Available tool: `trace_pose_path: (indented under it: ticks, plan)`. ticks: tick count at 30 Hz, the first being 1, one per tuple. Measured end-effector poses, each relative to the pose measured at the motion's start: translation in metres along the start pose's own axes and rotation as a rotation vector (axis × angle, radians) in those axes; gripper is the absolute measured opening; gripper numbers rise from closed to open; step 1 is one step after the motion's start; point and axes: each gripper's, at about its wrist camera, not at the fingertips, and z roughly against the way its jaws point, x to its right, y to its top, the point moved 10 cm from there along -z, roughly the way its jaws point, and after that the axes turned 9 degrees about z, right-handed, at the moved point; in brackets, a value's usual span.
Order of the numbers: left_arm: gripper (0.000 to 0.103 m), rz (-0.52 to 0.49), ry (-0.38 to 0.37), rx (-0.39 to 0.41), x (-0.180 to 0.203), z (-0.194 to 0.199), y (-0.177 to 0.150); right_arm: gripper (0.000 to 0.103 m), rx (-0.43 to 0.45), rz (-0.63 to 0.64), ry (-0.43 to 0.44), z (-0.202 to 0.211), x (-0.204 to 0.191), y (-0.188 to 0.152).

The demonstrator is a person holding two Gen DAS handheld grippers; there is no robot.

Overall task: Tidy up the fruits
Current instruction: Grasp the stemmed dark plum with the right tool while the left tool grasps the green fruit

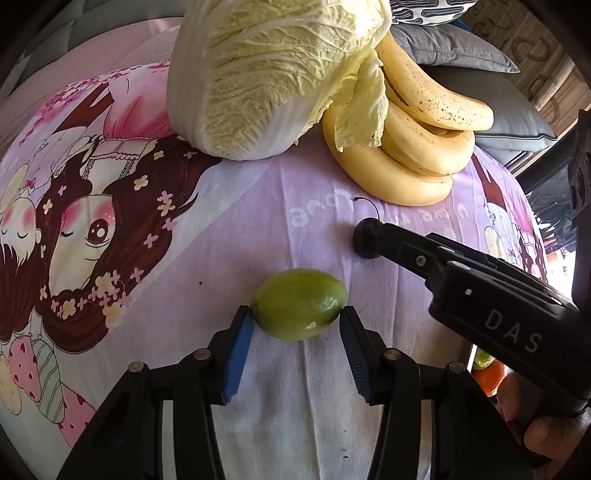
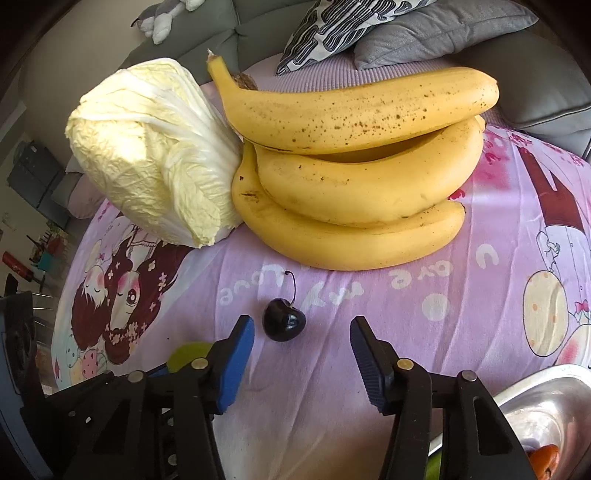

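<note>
The left tool point(image 1: 298, 321) has its blue pads touching both ends of one lime point(image 1: 300, 308), pinching it where it lies on the lilac cartoon-printed cloth point(image 1: 258, 206); the lime is green, oval and glossy. The right tool point(image 2: 302, 330) is spread, with one cherry point(image 2: 283, 324) on the cloth between its fingers, nearer the left one and touching neither. The cherry is almost black and shiny, with a thin curved stem rising behind it. In the left view the right tool hides the cherry, and only the stem shows. A steel tray point(image 2: 543, 398) is cut off at the right view's lower right corner; something orange beside it is too cropped to name. Farther back lies one bunch of bananas point(image 2: 354, 177), three showing clearly, yellow with brown freckles, stacked on their sides. One pale napa cabbage point(image 2: 155, 147) leans against the bunch's left. Behind them sit two cushions point(image 2: 424, 33), one grey and one black-and-white patterned.
</note>
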Motion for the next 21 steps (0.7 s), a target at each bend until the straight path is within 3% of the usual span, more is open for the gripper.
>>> trace_pose_path:
  ticks: [21]
  plan:
    - [0.05,-0.058,-0.048,-0.015,0.008,-0.021,0.019,0.03,-0.024,-0.006,0.043,-0.035,-0.012,0.007]
